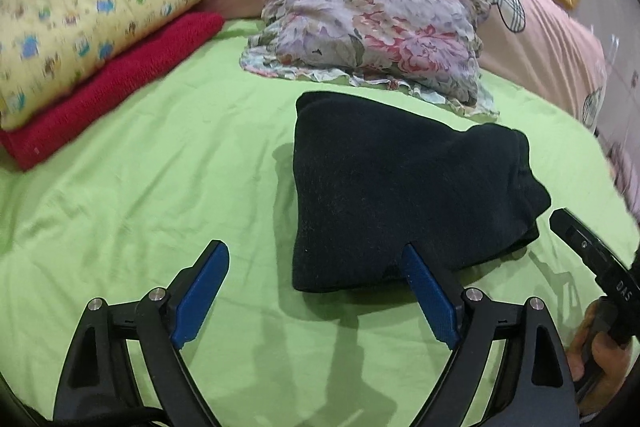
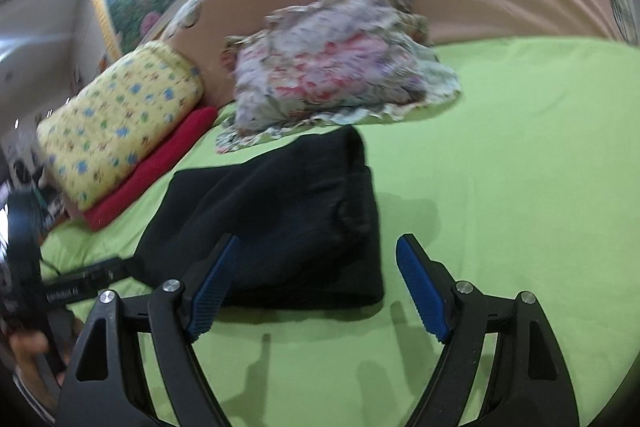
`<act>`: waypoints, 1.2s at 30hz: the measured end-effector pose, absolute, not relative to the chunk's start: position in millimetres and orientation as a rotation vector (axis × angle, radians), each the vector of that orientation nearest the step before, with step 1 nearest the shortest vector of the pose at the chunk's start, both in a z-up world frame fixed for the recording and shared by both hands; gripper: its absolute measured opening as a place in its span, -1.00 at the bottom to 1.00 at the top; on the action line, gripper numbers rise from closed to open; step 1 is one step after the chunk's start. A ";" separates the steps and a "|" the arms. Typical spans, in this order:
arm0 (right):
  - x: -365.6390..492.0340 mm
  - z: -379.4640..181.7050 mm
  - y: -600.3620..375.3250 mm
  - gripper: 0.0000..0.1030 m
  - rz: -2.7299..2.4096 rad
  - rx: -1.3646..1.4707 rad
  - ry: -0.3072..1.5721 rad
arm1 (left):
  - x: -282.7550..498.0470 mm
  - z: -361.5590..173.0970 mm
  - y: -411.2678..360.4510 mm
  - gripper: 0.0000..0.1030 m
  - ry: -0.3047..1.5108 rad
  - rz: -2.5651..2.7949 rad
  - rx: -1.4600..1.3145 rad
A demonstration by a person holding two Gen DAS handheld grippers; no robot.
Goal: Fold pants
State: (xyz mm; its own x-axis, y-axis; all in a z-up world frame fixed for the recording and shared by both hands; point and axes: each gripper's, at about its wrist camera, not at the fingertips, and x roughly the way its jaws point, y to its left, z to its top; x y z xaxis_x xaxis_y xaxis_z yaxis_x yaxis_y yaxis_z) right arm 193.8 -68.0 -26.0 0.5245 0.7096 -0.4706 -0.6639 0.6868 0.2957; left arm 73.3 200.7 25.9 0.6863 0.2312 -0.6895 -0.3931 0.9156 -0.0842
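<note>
Green bedsheet (image 1: 140, 187) under black pants (image 1: 400, 195), already folded (soft, thick, floppy knit); I'd pinch stacked near edge. Left gripper (image 1: 316, 291) and right gripper (image 2: 320, 283) both spread, empty.

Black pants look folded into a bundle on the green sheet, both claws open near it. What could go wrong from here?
1. The black pants bundle is bulky and uneven at its right end; that layer may slump open if nudged.
2. The left claw has one finger right at the bundle's near edge, so pulling away could snag the fabric.
3. The floral pillow lies just behind the pants; pushing the bundle back could ride it onto the ruffle.
</note>
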 end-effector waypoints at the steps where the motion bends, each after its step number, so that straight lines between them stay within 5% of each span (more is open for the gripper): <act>1: 189.8 -25.1 -65.9 0.57 0.824 0.064 0.592 | 72.1 28.1 197.9 0.74 0.737 0.354 -0.215; 36: 154.1 -27.0 -39.0 0.67 0.856 -0.146 0.529 | 68.2 26.8 172.8 0.77 0.760 0.334 -0.099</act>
